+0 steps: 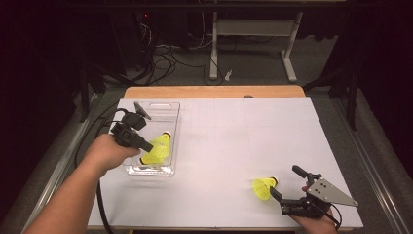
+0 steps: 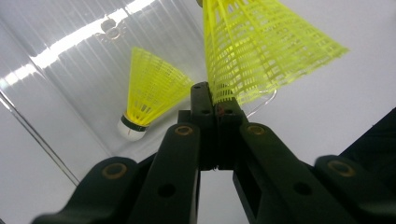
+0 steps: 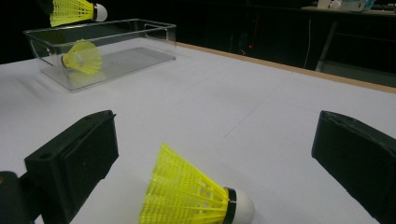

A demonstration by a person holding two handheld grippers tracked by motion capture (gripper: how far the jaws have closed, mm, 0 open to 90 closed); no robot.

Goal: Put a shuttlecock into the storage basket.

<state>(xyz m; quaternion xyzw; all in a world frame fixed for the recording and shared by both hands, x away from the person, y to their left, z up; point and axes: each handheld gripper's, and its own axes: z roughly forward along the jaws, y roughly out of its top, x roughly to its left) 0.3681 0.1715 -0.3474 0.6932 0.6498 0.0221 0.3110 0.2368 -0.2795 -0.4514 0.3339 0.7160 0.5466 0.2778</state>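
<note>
My left gripper (image 1: 149,146) (image 2: 214,91) hangs over a clear plastic bin (image 1: 152,171), shut on the skirt edge of a yellow shuttlecock (image 1: 160,142) (image 2: 261,51). A second yellow shuttlecock (image 1: 155,158) (image 2: 149,95) lies on the bin's floor just beneath it. At the near right of the table my right gripper (image 1: 285,181) (image 3: 217,140) stands open. A third yellow shuttlecock (image 1: 263,186) (image 3: 191,198) lies on its side on the white table top, between the two jaws and touching neither. The right gripper view also has the bin (image 3: 140,56) far off, with the held shuttlecock (image 3: 72,10) above it.
A white sheet (image 1: 234,141) covers the table, with a wooden edge (image 1: 214,91) along the far side. Beyond the table stand a white desk frame (image 1: 253,34) and loose cables (image 1: 165,61) on the floor. The left gripper's cable (image 1: 100,204) trails off the near left edge.
</note>
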